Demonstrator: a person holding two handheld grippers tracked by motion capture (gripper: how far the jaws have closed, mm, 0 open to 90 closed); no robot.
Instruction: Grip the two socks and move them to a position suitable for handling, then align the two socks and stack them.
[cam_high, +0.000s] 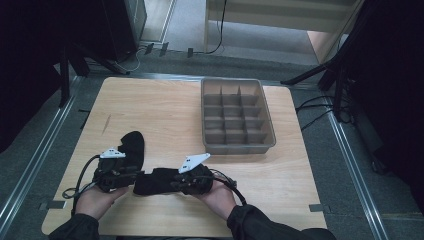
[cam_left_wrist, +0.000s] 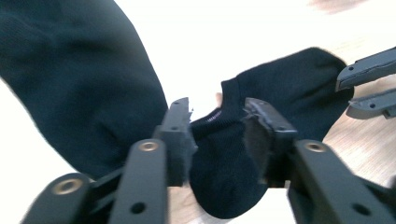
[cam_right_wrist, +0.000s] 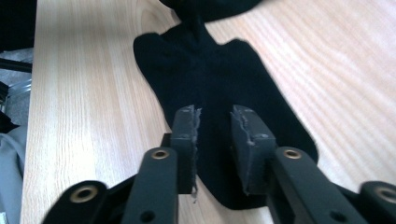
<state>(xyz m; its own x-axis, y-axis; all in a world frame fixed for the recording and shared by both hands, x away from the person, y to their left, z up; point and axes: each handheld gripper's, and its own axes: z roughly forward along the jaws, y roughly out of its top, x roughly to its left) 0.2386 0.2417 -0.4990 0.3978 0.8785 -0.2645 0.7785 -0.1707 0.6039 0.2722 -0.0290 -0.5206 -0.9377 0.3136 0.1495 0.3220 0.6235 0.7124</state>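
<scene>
A short black sock lies stretched between my two grippers near the table's front edge. My left gripper is shut on its cuff end; in the left gripper view the jaws pinch the sock. My right gripper is shut on the toe end, and its jaws sit close together on the sock, which shows a raised crease. A second black sock lies flat just beyond the left gripper, large at the left of the left gripper view.
A grey plastic tray divided into several small compartments stands at the back right of the wooden table. Dark stands and cables surround the table. The person's hands and dark sleeves enter from the front edge.
</scene>
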